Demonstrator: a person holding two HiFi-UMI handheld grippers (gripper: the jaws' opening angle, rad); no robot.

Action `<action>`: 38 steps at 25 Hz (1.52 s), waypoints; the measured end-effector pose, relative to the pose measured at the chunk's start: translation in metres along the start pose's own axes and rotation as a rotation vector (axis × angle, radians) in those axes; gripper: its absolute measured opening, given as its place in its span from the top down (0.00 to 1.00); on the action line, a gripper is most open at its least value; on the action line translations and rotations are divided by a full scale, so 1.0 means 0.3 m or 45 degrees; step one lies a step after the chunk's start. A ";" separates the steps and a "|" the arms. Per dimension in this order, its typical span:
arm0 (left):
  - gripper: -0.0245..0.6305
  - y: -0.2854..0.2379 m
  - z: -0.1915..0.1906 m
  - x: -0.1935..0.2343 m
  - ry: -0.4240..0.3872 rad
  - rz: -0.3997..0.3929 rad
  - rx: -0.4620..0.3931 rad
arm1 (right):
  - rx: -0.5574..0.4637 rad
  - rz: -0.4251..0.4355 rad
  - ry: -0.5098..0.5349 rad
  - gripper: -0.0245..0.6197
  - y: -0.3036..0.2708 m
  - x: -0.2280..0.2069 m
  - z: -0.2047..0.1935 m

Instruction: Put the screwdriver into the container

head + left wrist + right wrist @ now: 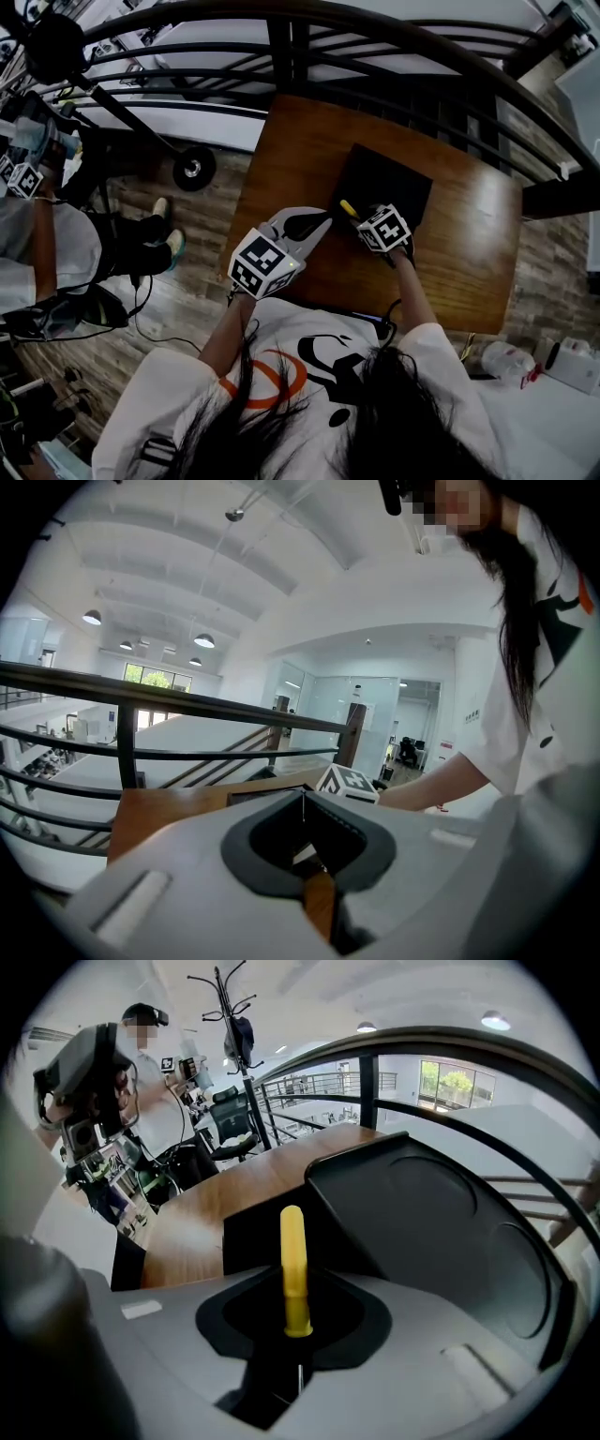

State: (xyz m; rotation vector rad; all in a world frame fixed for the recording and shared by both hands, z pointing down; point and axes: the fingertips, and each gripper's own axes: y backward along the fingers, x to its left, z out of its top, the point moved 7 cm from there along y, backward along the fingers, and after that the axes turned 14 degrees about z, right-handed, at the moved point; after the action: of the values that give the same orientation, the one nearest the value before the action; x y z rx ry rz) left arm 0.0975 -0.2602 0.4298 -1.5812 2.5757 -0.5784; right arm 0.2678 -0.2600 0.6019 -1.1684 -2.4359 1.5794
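While the right tool (296, 1327) is clamped on the yellow screwdriver (293, 1260) at the container's (398, 183) 7 o'clock edge, lowering and release remain; the left tool (302, 801), jaws together and empty, waits above the worktop (469, 253).

The grey two-jaw left gripper (322, 220) had its jaws pressed together, empty. The matching right gripper (358, 216) clamped a yellow-handled screwdriver (293, 1260). Both forearms reached forward.

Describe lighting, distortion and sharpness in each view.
Head view: dim, underexposed, the dark metal railing bowed by the wide lens. Left gripper view: bright, the white ceiling nearly washed out, black corners. Right gripper view: the yellow screwdriver handle sharp, the black plastic container evenly lit.
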 end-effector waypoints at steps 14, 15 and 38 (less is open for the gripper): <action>0.96 0.043 -0.019 0.023 0.003 0.033 -0.008 | 0.092 0.061 -0.017 0.80 -0.016 0.008 0.014; 0.96 0.049 -0.020 0.022 0.006 0.038 -0.012 | 0.091 0.071 -0.016 0.80 -0.020 0.012 0.013; 0.96 0.095 -0.029 0.024 0.005 0.042 -0.012 | -0.193 0.170 -0.217 0.70 0.002 0.065 0.040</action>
State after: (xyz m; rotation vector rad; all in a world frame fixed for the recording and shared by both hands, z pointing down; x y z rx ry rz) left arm 0.0678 -0.2525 0.4289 -1.5392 2.6062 -0.5680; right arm 0.2494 -0.2578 0.5885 -1.2946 -2.6795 1.6160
